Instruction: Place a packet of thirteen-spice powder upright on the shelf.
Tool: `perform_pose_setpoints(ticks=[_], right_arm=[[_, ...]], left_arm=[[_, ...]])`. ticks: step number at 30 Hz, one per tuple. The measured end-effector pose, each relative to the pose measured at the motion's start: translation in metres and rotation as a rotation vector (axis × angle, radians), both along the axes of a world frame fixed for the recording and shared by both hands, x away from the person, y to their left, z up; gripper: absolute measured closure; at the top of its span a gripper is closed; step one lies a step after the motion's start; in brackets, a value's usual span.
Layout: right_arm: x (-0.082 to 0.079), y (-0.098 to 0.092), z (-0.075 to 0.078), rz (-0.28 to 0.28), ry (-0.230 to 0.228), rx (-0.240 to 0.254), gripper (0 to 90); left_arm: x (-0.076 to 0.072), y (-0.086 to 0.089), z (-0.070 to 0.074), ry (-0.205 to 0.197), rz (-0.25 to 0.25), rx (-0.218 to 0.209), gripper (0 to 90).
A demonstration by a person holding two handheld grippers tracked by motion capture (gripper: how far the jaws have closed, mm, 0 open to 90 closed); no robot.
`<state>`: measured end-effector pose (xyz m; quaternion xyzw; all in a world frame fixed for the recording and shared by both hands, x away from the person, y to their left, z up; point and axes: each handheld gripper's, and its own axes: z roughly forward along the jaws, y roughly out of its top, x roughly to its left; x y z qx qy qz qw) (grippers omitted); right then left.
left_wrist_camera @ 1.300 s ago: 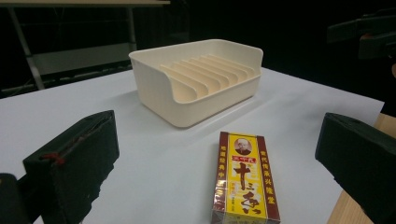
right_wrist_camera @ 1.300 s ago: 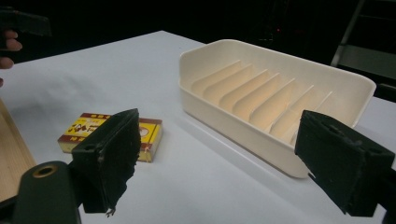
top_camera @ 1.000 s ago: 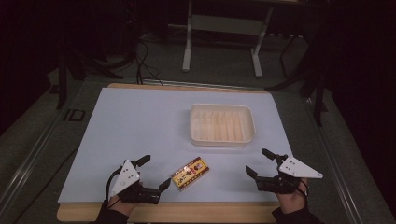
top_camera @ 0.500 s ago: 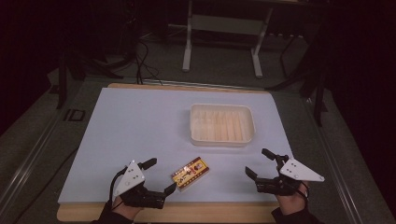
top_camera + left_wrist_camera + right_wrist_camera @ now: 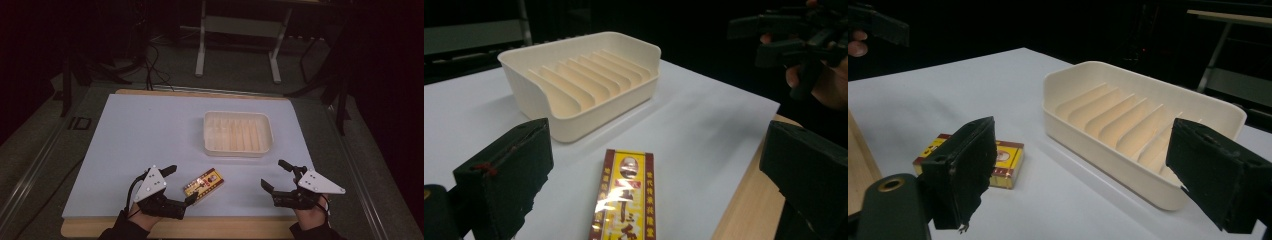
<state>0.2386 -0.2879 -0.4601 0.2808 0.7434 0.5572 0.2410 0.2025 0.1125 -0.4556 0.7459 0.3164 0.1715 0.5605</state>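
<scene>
Flat yellow-and-red cardboard packet (image 5: 203,183) lies on your white worktop (image 5: 150,135), between the left claw's (image 5: 181,185) released jaws; likely light, stiff, glossy-slick, so grip its long edges. Right claw (image 5: 275,176): released, empty.

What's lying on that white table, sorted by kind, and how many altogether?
Tray: 1, cream, ribbed inside.
Box: 1, yellow and red.
Grippers: 2, left and right, both open.
Total: 4.
</scene>
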Motion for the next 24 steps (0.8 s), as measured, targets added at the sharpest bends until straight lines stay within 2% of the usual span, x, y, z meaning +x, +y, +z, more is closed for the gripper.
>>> perform_pose_setpoints(ticks=[2,7,14,20,21,24], right_arm=[[0.0,0.0,0.0,-0.003,-0.001,-0.002,12.7],[0.001,0.0,-0.001,-0.001,0.004,0.0,12.7],[0.002,0.0,-0.001,0.004,0.015,0.0,12.8],[0.001,0.0,-0.002,0.008,0.018,0.001,12.8],[0.002,0.001,-0.002,0.011,0.019,0.002,12.8],[0.002,0.001,-0.002,0.013,0.021,0.0,12.8]], left_arm=[[0.002,-0.001,0.001,0.004,-0.024,-0.003,1.8],[0.008,-0.007,0.001,0.021,-0.051,0.025,1.8],[0.015,-0.02,-0.001,0.036,-0.058,0.065,1.8],[0.024,-0.03,-0.01,0.068,-0.067,0.09,1.9],[0.026,-0.034,-0.013,0.076,-0.061,0.106,1.9],[0.029,-0.038,-0.017,0.081,-0.054,0.12,1.9]])
